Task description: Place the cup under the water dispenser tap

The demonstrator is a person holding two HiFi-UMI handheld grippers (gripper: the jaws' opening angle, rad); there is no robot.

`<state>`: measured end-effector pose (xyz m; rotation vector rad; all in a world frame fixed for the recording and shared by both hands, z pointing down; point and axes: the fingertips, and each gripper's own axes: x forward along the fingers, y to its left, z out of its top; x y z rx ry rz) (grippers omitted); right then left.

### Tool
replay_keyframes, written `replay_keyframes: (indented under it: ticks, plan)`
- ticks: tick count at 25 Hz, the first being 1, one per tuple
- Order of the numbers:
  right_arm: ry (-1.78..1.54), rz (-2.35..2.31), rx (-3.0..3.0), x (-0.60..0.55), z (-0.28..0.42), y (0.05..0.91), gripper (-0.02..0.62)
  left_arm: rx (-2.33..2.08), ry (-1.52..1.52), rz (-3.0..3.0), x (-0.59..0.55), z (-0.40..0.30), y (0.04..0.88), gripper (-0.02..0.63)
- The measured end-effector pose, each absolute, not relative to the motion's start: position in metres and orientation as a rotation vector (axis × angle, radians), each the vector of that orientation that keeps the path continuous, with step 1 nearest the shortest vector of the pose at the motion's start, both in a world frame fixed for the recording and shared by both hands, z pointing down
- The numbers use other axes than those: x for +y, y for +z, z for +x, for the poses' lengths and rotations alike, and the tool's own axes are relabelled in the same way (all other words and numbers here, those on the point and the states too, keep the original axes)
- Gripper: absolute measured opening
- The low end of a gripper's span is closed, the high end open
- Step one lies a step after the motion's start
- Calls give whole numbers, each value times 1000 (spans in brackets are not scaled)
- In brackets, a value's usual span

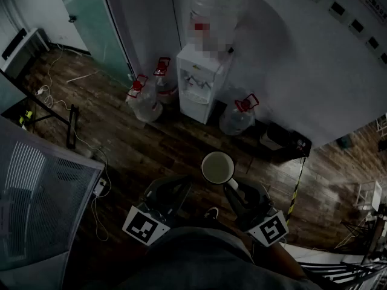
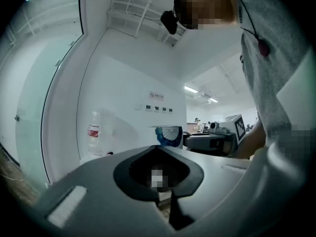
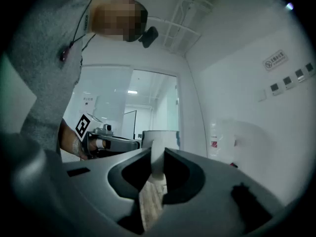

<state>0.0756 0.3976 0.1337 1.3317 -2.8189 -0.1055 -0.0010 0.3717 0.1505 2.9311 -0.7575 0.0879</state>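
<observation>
While in the right gripper (image 1: 233, 188), round smooth white cup (image 1: 217, 168).

We see a white ceramic cup (image 2: 169, 135) with a blue fan pattern on its side. White box-shaped water dispenser (image 1: 196, 83). Clear plastic bottles (image 1: 144, 104) have red tops. Dark brown wood-plank floor (image 1: 121, 132). Grey left gripper (image 1: 180, 186) and grey right gripper (image 1: 233, 189) carry black-and-white square markers.
</observation>
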Motion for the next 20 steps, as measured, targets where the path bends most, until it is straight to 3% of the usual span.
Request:
replay_keyframes:
  ticks: [20]
  plan:
    - [-83,1339,-2843,392,33,130,61,-792,68,2939,363,-49,151,8]
